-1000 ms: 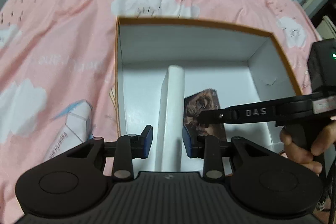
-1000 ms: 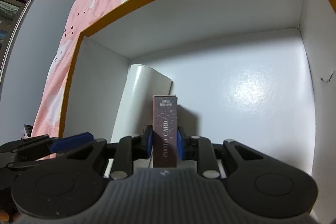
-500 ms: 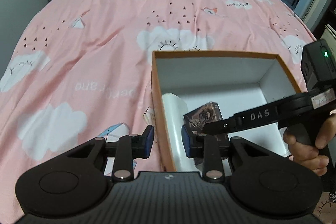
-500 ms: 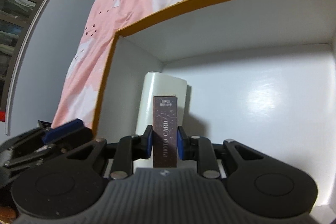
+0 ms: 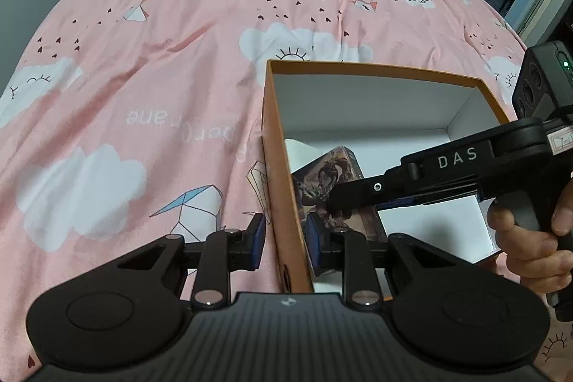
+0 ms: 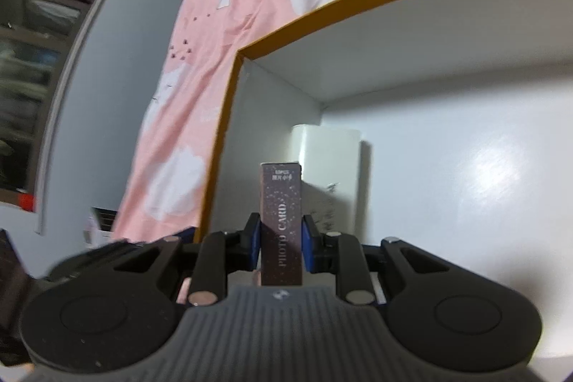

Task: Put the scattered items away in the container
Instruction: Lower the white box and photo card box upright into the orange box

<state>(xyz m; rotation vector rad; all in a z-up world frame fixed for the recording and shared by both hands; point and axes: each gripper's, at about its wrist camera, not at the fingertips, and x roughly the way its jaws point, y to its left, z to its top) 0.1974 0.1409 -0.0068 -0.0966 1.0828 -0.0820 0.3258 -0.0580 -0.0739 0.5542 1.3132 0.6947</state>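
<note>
Gripping a dark photo card box (image 6: 281,224) edge-on between its blue pads, the right gripper (image 6: 281,240) holds it over the floor of the orange-rimmed cardboard box (image 5: 376,68), just in front of a white rectangular item (image 6: 331,160) lying by the left wall. The left gripper (image 5: 284,244) is closing with narrow jaws; in its own view the container's left wall shows in the gap, but whether the pads straddle or touch it cannot be told. One container, one photo card box, one white item and two grippers show on the pink cloud-print bedcover (image 5: 143,95).
</note>
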